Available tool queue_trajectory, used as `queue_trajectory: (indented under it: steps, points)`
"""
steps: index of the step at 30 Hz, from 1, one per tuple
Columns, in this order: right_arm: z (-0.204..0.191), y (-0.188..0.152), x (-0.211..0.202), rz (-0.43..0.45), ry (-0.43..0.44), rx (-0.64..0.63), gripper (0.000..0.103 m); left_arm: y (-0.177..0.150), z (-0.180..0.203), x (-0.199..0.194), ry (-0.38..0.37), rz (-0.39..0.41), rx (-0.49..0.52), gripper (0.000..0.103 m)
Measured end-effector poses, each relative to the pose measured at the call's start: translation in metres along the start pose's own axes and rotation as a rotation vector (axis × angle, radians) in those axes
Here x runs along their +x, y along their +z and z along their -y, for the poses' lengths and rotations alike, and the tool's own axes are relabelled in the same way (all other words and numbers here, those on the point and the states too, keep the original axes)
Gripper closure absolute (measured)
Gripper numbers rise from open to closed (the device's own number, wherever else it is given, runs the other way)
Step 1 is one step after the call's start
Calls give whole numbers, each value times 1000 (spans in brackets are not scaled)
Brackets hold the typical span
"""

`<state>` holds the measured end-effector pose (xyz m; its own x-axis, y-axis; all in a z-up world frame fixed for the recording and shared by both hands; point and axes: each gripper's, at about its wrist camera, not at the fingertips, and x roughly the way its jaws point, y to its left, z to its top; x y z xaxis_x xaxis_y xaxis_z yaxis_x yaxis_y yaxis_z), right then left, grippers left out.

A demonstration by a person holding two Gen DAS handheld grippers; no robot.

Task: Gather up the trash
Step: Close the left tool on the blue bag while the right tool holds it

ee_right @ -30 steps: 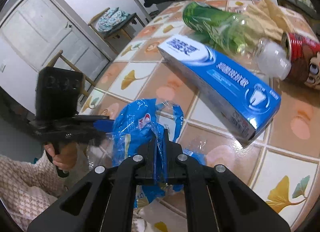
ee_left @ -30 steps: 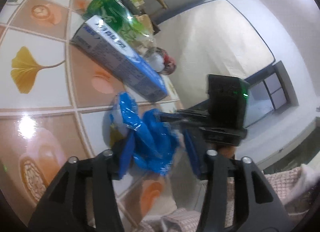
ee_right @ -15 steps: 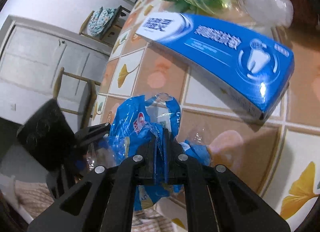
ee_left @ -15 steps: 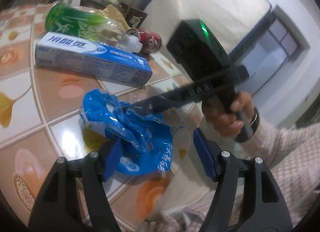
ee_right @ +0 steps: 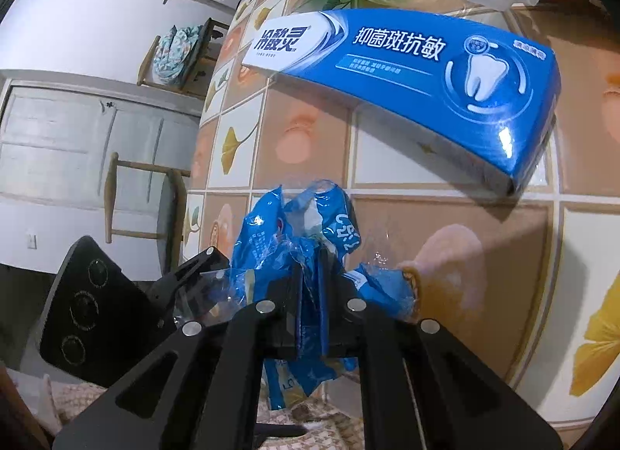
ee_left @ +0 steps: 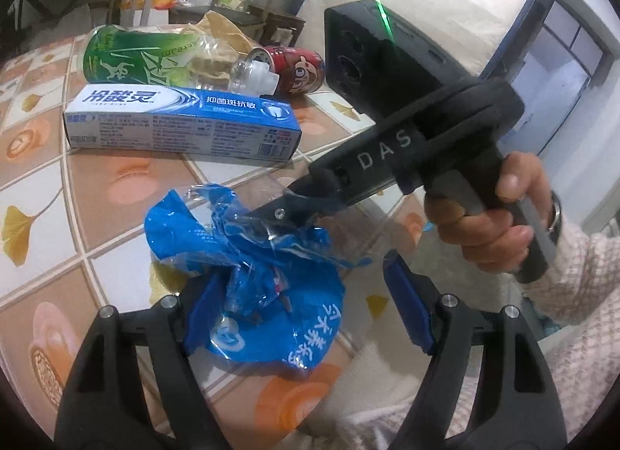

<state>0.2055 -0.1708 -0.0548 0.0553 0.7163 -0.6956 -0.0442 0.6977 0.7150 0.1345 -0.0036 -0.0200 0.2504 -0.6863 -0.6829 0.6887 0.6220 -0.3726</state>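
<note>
A crumpled blue plastic wrapper with white lettering (ee_left: 252,287) is being pinched near its upper fold by the right gripper (ee_right: 312,295), whose black jaws are pressed together on the film with only the thin plastic between them. The wrapper is lying at the near edge of the tiled table with ginkgo-leaf and orange motifs (ee_left: 46,178), part of it drooping over that edge toward a knitted cream sleeve (ee_left: 581,295).

The left gripper (ee_left: 306,310) is being opened at this moment; its blue-padded fingers (ee_left: 407,310) are standing wide on either side of the wrapper's lower bulge, and no pressure from the pads on the film is being shown. The right tool, marked with white letters, is being held by a hand (ee_left: 500,217) on its grey handle.

Further back on the table, untouched, a long blue and white toothpaste box (ee_left: 182,124) is lying flat, with a crushed green plastic bottle (ee_left: 155,58) behind it, a red drink can with a cartoon face (ee_left: 294,66) on its side beside the bottle's neck, and some crumpled brown paper (ee_left: 221,27).

The step in hand is judged to be the pickup of the wrapper, with the hold being passed to one gripper alone. No bin or bag is being shown in either view, so where the wrapper is to be dropped cannot be told. The next move is likely to call for the wrapper being lifted clear of the table without the loose film being snagged on the open left fingers.
</note>
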Motion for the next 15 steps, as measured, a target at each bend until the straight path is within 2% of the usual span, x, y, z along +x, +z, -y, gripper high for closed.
queue_trajectory:
  steps: [4,12,15]
  points:
    - [-1,-1,-2,2,-21,-4,94,-2,5,2,61,6,32,41]
    - [2,-9,-8,11,-15,11,93,-5,5,-1,111,1,45,62]
    - [3,-12,-12,16,-5,8,93,-7,5,-2,132,1,52,72]
